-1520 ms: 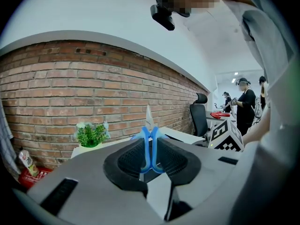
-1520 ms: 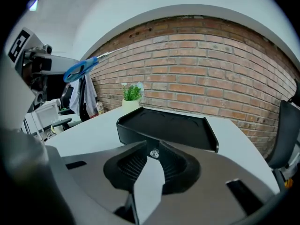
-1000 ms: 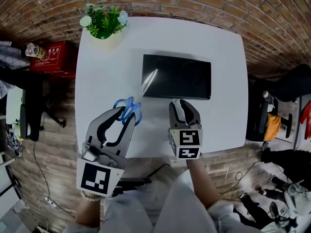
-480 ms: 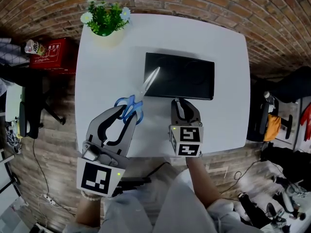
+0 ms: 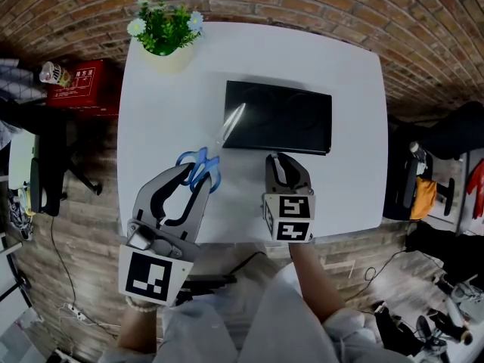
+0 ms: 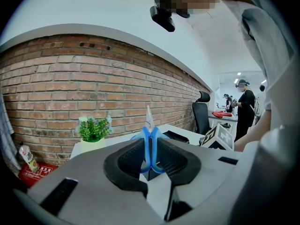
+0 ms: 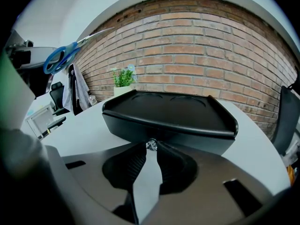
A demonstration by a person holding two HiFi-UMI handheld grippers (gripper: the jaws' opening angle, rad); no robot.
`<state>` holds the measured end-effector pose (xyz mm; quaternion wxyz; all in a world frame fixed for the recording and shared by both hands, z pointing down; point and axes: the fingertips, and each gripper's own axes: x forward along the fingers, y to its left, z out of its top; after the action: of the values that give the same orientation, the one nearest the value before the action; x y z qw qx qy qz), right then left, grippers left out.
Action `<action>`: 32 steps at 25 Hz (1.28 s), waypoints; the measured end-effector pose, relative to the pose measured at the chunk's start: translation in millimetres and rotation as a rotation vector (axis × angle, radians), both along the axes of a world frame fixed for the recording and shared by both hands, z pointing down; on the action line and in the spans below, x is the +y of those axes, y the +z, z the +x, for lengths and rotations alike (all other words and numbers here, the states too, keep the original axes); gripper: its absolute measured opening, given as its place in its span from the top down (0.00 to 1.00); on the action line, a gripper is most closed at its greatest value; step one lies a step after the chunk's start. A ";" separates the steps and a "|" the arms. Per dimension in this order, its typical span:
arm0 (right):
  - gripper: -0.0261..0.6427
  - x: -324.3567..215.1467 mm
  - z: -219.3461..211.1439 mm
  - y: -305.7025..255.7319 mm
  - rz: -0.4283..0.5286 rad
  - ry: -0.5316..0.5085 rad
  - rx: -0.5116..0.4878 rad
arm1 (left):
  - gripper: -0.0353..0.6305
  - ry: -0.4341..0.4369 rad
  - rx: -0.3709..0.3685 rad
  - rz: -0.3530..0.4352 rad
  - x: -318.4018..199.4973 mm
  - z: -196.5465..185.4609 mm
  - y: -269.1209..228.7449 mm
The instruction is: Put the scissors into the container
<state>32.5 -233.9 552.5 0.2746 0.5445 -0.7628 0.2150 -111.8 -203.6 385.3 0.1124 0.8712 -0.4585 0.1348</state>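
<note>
The left gripper [image 5: 198, 174] clamps the scissors [image 5: 215, 151], tip barely shifted over the tray [image 5: 325, 123] edge; lowering remains. The right gripper [image 5: 283, 161] stays closed.

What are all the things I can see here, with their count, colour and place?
scissors: one, blue handles, held above the table's near left part, blades pointing toward the tray's left end
tray: one, black, empty, middle of the table
table: one, white, against the brick wall
potted plant: one, green with pale flowers, far left corner of the table
box: one, red, on the floor left of the table
bottle: one, small, on the box
left gripper: one, grey, closed on the scissors' handles
right gripper: one, grey, jaws together, just before the tray's near edge
</note>
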 end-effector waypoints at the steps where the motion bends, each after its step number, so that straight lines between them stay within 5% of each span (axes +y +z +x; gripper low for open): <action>1: 0.82 1.6 0.0 0.2 -0.002 -0.002 -0.003 | 0.80 -0.003 0.001 0.000 0.3 0.0 -0.3; 32: 0.83 90.7 -1.8 -0.4 -0.086 -0.071 -0.029 | 0.80 0.006 -0.002 0.030 20.6 14.6 -11.4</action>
<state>30.7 -143.2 552.1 0.2942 0.5016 -0.7756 0.2453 -97.3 -183.0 374.0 0.0985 0.8741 -0.4578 0.1293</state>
